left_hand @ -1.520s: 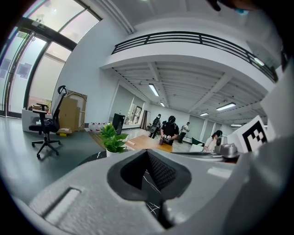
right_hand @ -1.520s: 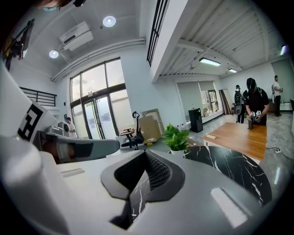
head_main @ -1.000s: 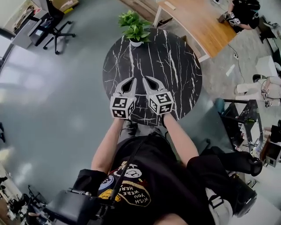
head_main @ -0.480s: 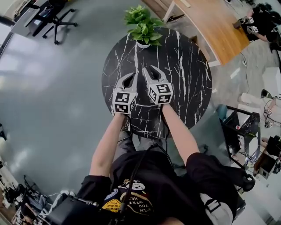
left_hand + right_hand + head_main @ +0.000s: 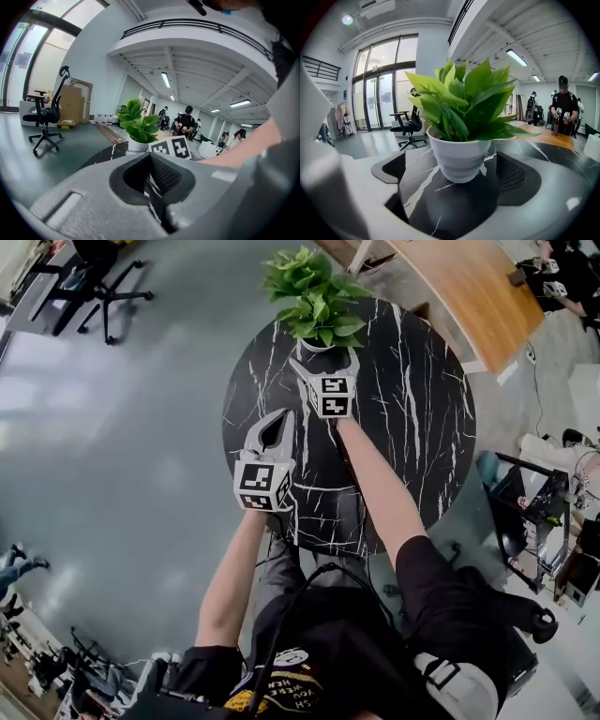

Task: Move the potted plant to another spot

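The potted plant, green leaves in a white pot, stands at the far edge of the round black marble table. My right gripper reaches to it with its jaws opening. The pot stands between them with a gap on each side, so the pads do not touch it. My left gripper hovers over the table's near left part, shut and holding nothing. In the left gripper view the plant shows ahead, behind the right gripper's marker cube.
An office chair stands on the grey floor at far left. A wooden table lies at far right, with a person beyond it. Dark equipment crowds the right side of the marble table.
My right gripper has travelled forward across the table to the pot and gone from shut to wide open around it. The left gripper has stayed back near the table's near left.
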`<act>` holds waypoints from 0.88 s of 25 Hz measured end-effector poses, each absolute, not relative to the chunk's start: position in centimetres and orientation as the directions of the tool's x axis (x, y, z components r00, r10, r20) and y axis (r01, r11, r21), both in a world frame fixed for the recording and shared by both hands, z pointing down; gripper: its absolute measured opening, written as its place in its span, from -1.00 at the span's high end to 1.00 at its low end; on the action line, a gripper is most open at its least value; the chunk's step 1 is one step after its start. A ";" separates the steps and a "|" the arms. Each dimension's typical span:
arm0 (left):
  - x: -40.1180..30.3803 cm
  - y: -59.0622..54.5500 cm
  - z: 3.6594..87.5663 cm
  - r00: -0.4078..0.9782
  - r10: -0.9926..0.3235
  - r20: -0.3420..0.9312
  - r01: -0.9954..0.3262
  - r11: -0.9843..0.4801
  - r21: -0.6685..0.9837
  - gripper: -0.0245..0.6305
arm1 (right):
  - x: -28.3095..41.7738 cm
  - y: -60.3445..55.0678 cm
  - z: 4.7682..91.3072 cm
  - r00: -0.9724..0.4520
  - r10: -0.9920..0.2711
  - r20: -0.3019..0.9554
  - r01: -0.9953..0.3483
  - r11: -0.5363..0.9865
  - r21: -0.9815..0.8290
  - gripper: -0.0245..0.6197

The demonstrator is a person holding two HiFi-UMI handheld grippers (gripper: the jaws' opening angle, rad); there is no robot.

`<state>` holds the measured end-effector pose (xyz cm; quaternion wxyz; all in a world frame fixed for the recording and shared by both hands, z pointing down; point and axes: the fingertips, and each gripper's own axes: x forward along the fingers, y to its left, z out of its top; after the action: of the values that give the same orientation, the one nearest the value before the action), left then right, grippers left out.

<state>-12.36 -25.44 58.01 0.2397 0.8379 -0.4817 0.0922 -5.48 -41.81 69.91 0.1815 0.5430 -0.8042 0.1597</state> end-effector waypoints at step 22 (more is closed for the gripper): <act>-11.7 -25.5 57.0 0.560 -0.742 0.369 -0.825 -0.461 0.327 0.92 | -4.0 -44.8 70.3 -0.285 -0.850 0.442 -0.955 0.293 -0.051 -0.72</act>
<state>-11.67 -25.47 57.04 0.2393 0.8501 -0.4609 0.0870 -4.01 -44.83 70.29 0.1681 0.5739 -0.7864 0.1550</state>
